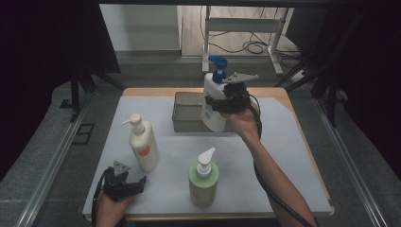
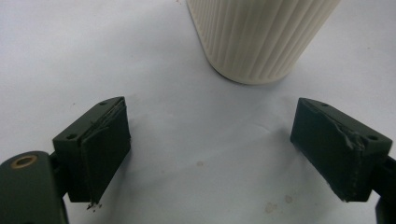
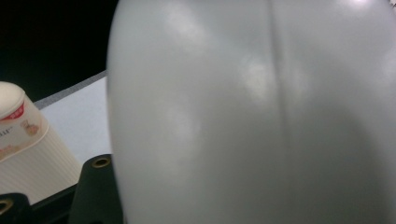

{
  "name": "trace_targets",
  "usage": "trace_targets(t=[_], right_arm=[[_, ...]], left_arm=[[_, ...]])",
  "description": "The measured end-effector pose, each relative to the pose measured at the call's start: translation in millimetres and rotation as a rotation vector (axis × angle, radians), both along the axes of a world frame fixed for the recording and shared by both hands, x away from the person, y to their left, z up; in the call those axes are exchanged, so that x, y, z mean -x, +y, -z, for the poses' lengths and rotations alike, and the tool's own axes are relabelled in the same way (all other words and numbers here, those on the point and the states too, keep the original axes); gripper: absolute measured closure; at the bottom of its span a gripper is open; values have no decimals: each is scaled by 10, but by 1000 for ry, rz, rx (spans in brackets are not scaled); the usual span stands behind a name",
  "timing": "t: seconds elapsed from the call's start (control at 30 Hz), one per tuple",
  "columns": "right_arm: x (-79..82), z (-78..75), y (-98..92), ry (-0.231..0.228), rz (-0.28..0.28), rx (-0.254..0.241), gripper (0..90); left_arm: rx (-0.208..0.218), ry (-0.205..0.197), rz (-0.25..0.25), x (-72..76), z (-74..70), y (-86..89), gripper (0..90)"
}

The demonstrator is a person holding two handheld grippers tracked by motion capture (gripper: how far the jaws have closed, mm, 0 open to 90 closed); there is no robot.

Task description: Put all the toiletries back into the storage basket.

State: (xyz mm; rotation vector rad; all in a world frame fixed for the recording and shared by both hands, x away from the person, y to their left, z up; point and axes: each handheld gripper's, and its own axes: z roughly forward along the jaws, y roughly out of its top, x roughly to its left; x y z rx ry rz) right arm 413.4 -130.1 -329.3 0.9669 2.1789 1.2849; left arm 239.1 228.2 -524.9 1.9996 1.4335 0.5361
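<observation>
In the high view, the white bottle with the blue pump (image 1: 213,97) is gripped by the right gripper (image 1: 221,105) above the metal tray (image 1: 182,113), while in the left gripper view the left gripper (image 2: 212,149) is seen with fingers (image 2: 100,149) spread, empty, on the worktop (image 2: 70,56) near the cream bottle (image 2: 261,37), and in the right gripper view the white bottle is pressed close.

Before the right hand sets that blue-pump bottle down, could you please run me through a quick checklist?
1. Right gripper clamped on the blue-pump bottle: ok.
2. Bottle lifted over the grey tray: ok.
3. Tray free of other things: cannot tell, the bottle hides part of it.
4. Left gripper open, holding nothing: ok.
5. Cream bottle and green bottle upright, away from the tray: ok.
</observation>
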Motion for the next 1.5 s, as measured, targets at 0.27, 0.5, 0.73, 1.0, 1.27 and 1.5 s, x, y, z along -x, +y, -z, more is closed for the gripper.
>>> trace_targets(t=[0.27,0.5,0.73,1.0,1.27,1.5], right_arm=[[-105,27,120,-1,11,-5,377],[-187,56,217,-4,17,-14,377],[-259,77,333,-10,18,-11,377],[-352,78,455,-15,23,-4,377],[-443,105,564,-9,28,-8,377],[-522,122,661,-17,30,-2,377]], left_arm=[[-1,0,1,0,0,0,116],[0,-1,0,0,0,0,116],[-1,0,1,1,0,0,116],[1,0,1,1,0,0,116],[1,0,0,2,0,-2,116],[1,0,0,1,-1,-1,116]])
